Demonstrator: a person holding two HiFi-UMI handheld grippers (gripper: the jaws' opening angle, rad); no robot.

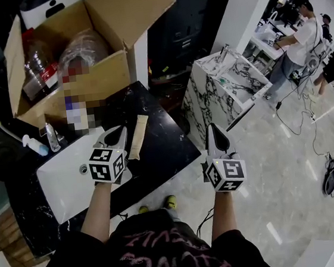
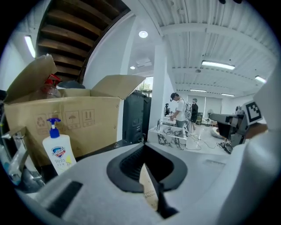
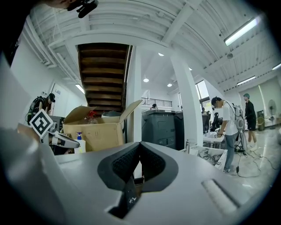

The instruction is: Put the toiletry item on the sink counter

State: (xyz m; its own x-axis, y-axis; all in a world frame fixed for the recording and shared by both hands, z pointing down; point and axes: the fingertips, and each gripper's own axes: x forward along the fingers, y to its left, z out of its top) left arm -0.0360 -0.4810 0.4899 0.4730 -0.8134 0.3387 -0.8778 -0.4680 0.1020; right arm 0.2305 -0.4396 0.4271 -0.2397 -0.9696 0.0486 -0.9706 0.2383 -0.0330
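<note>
A long beige toothpaste-style box (image 1: pixel 137 137) lies on the black sink counter (image 1: pixel 163 148), just right of the white basin (image 1: pixel 65 183). My left gripper (image 1: pixel 117 131) hovers beside the box, over the basin's right edge, jaws shut and empty. In the left gripper view a strip of the beige box (image 2: pixel 149 189) shows through the gap under the shut left gripper (image 2: pixel 143 143). My right gripper (image 1: pixel 214 128) hangs off the counter's right edge over the floor, shut on nothing. In its own view the right gripper (image 3: pixel 139 143) has its tips together.
An open cardboard box (image 1: pixel 74 51) full of wrapped items stands at the counter's back. A white pump soap bottle (image 2: pixel 59 149), a faucet (image 1: pixel 50 137) and a small blue-capped bottle (image 1: pixel 35 145) sit behind the basin. A marble-patterned vanity (image 1: pixel 222 88) and several people (image 1: pixel 297 37) are to the right.
</note>
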